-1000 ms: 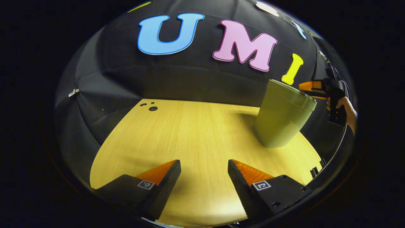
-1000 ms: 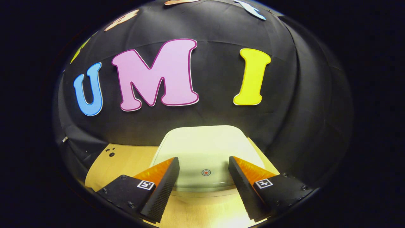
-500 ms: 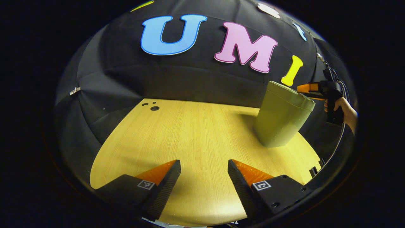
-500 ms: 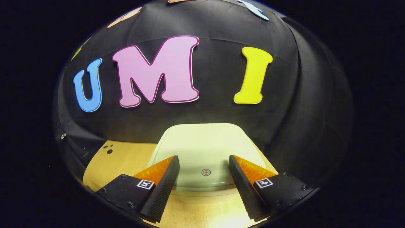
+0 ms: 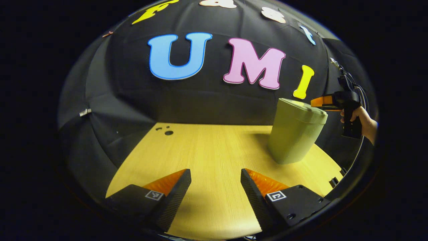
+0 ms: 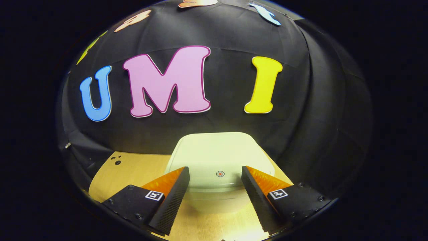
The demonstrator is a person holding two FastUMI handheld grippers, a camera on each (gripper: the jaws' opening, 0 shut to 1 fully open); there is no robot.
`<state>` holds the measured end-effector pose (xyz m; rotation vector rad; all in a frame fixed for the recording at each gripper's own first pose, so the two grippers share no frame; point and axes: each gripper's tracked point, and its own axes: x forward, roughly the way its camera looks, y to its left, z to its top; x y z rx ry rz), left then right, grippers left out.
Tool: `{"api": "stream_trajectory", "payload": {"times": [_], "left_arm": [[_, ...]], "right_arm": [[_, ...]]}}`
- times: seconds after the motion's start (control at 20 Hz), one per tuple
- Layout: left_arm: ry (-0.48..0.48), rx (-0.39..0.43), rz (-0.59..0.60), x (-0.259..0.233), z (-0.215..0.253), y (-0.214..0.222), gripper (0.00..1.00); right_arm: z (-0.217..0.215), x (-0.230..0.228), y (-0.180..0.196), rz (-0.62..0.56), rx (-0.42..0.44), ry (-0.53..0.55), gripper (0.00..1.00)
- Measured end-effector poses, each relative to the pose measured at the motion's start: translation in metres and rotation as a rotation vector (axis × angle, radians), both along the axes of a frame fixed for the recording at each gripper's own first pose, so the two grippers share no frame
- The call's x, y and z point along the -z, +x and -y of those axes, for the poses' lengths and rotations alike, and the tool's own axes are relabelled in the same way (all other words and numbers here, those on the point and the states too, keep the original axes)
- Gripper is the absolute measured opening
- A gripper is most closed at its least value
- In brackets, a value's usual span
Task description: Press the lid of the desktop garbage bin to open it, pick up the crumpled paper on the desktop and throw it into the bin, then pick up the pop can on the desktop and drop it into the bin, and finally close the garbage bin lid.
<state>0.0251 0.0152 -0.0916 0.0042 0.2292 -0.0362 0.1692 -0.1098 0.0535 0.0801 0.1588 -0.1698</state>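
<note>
Bin (image 5: pixel 296 135) stands at the table's (image 5: pixel 207 157) far right in the left gripper view, lid down; the left tool (image 5: pixel 215 190) hangs released over bare wood, well apart. In the right gripper view, the right tool (image 6: pixel 215 192), jaws spread and empty, hovers at the lid (image 6: pixel 219 157). Stiff plastic, probably light: press the red dot (image 6: pixel 220 174) gently. Nothing obstructs.

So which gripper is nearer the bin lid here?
Right. The right gripper hangs open just above the near edge of the lid, beside the bin. The left gripper, open, is over bare table, well off to the bin's side.
</note>
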Motion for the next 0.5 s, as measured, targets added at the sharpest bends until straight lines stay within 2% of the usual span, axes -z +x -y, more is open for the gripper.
{"api": "stream_trajectory", "payload": {"times": [0.2,0.5], "left_arm": [[0.083,0.038,0.085,-0.027,0.021,-0.009,0.96],[0.095,0.036,0.109,-0.053,0.051,-0.024,0.95]], "right_arm": [[-0.028,-0.023,-0.027,0.092,-0.060,-0.023,0.98],[-0.061,-0.036,-0.083,0.190,-0.085,-0.020,0.98]]}}
